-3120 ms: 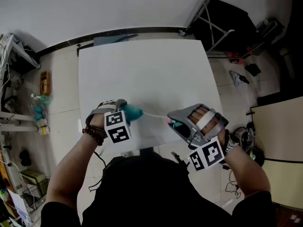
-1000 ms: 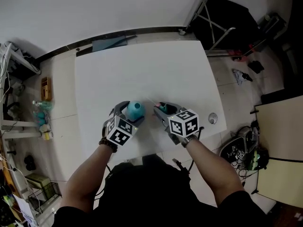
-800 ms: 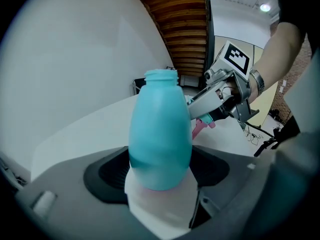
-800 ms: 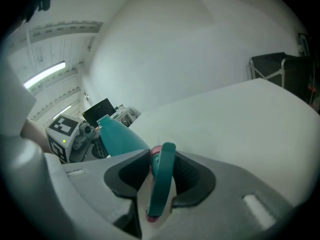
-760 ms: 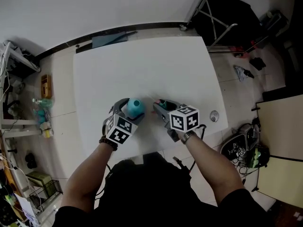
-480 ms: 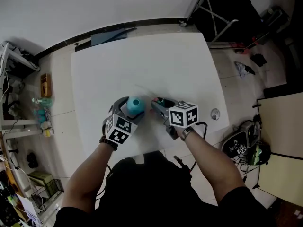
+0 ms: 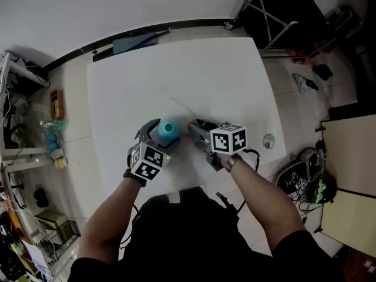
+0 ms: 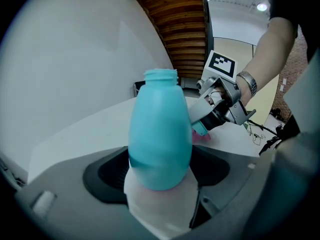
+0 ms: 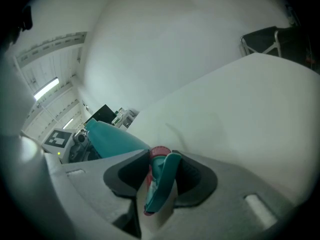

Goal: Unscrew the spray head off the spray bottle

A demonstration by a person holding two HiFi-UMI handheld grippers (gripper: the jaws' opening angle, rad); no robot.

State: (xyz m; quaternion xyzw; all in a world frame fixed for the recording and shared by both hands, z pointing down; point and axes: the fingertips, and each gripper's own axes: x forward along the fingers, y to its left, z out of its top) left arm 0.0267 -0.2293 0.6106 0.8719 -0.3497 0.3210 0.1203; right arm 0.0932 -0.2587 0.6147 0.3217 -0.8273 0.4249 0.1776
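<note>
The teal spray bottle [image 7: 168,129] stands upright between the jaws of my left gripper [image 7: 157,135], which is shut on its lower body [image 8: 160,134]. Its threaded neck [image 8: 161,75] is bare and open on top. The spray head [image 9: 160,184], teal with a pink nozzle, is off the bottle and clamped in my right gripper [image 7: 197,128], just right of the bottle and apart from it. A thin clear dip tube [image 7: 181,106] trails from the head over the white table [image 7: 176,63]. In the left gripper view the right gripper [image 8: 212,115] is just behind the bottle's right side.
Both grippers work near the table's front edge. On the floor to the right lie a small round object [image 7: 268,140], cables and bags [image 7: 305,175]. A black folding stand [image 7: 282,10] is at the far right corner. Shelving with clutter [image 7: 50,134] runs along the left.
My right gripper has sunk a little toward the table and rolled, still holding the spray head. The left gripper and the bottle have stayed in place.
</note>
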